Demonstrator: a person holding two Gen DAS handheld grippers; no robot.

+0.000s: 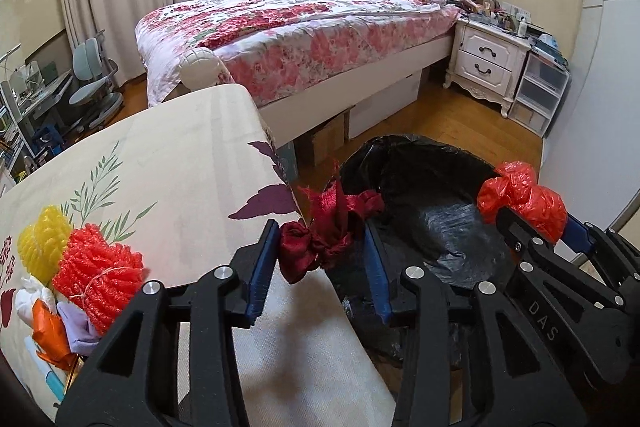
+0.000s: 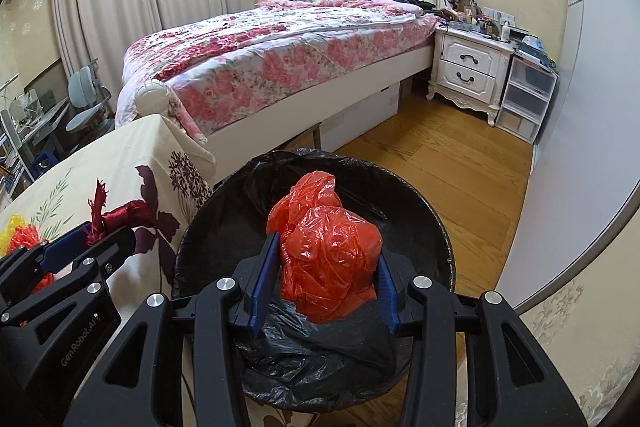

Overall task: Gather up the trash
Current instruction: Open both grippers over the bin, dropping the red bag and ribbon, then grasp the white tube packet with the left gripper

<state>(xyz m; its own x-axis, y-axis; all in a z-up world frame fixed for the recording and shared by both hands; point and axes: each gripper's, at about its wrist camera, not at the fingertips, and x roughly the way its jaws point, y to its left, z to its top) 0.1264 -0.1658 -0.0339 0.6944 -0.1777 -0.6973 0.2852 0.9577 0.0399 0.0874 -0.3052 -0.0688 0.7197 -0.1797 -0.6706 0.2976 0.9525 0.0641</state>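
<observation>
I have the red bag crumpled between my right gripper's pads, pinched from both sides and hanging over the open mouth of the bin. From the left wrist view the same bag sits above the bin's far rim, past the black liner.

My left gripper is about half closed on a dark red ribbon, a knotted, frayed wad touching both blue pads. It hangs at the bin's left edge, right where the table corner meets the rim. In the right wrist view the ribbon sticks up left of the bin.

Left of the bin, on the table's flowered cloth, lie a red foam net, a yellow one touching it, and some white, orange and lilac scraps beside them.

Beyond the bin stands the bed.
</observation>
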